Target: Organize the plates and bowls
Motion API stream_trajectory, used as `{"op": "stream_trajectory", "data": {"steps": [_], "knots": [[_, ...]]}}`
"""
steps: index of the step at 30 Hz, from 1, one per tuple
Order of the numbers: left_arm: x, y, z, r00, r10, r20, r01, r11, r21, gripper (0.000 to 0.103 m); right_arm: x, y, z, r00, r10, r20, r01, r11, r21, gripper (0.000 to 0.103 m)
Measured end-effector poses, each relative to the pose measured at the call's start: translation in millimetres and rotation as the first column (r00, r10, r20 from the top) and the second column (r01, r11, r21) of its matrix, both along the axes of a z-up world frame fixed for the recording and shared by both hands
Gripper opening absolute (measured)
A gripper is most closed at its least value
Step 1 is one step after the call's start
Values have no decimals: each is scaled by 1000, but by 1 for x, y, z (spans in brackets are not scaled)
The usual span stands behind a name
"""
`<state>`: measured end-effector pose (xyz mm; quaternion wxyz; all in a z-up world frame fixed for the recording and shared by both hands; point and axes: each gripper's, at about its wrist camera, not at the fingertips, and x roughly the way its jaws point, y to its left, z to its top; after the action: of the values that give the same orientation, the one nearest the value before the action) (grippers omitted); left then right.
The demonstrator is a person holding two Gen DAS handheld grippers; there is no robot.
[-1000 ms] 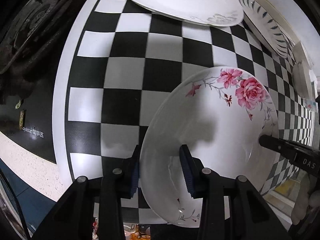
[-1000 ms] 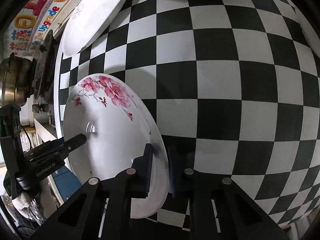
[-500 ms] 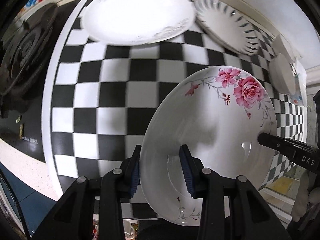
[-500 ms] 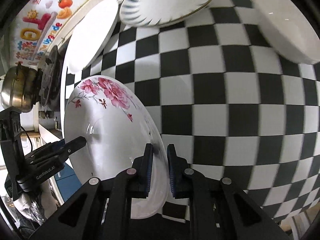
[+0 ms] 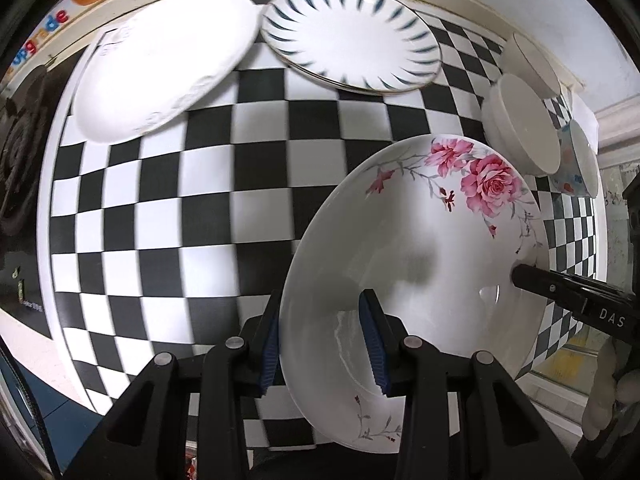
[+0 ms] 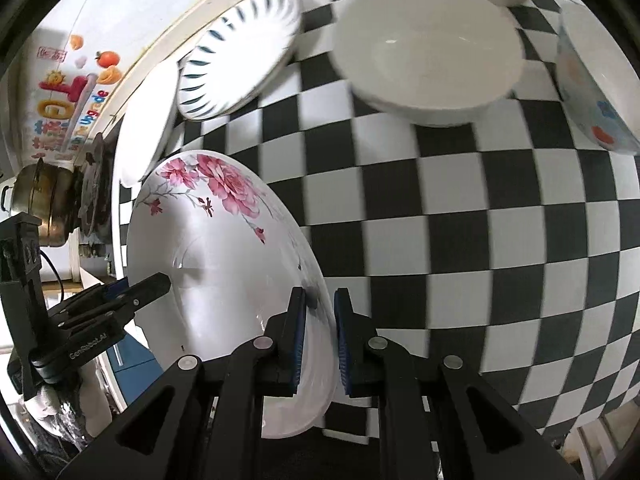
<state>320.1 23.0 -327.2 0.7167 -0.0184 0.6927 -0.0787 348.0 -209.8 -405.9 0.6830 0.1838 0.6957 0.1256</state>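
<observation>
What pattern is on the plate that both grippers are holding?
Pink roses on grey stems over white, on the plate; clearest in the left wrist view.

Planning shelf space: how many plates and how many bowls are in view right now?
Plates: 3 – rose plate, striped plate, plain white plate
Bowls: 3 – wide white bowl, far white bowl, patterned bowl
Total: 6
</observation>
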Motion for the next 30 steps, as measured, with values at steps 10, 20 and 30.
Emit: {"op": "stream_trajectory", "data": {"steps": [10, 20, 30], "knots": [[9, -28, -27, 999, 15, -34, -14, 999, 31, 35, 4, -29, -26, 1000, 9, -14, -9, 1000, -22, 16], [10, -35, -50, 997, 62, -53, -59, 996, 67, 34, 11, -26, -41, 998, 52, -21, -52, 998, -18, 16], [-4, -32, -62, 994, 87, -62, -83, 994, 72, 35, 11, -24, -39, 997, 74, 7, -73, 997, -29, 16]]}}
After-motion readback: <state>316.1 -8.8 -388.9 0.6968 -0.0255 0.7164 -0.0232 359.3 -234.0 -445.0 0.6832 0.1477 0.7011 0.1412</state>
